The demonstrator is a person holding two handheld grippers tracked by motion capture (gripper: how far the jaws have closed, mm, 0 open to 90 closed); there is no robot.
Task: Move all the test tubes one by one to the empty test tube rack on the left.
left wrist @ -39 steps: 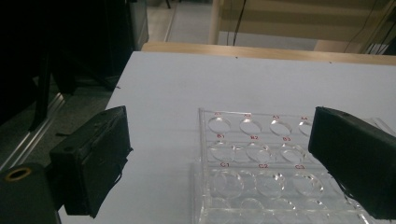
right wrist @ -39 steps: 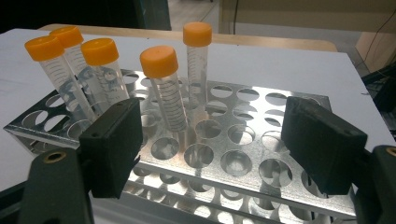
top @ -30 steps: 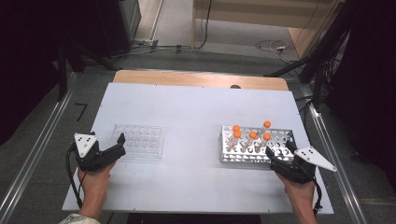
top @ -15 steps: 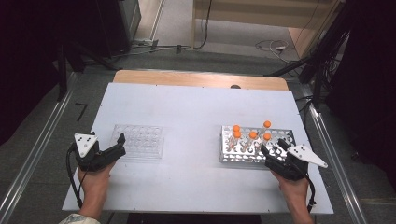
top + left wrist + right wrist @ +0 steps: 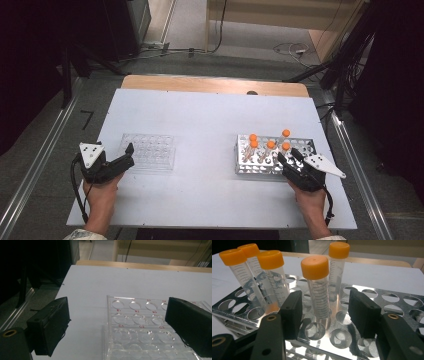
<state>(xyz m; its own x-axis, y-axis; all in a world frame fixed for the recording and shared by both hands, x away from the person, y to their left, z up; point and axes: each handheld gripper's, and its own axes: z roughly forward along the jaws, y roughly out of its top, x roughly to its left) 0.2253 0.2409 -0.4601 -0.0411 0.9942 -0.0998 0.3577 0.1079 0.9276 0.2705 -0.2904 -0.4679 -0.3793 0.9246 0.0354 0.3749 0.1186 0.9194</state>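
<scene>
The orange-capped centrifuge tube stands in the metal tube rack, between the right gripper's two fingers, which have just been closing; a gap remains on both sides. Printed graduation lines run down its clear wall. Four more capped tubes stand behind. The left gripper is wide open over the clear well plate, with red labels B1, B2, C1, C2, C3.

The right tool has edged in over the near right corner of the metal rack, its jaws closing partway around an orange-capped tube, not yet touching it.
</scene>
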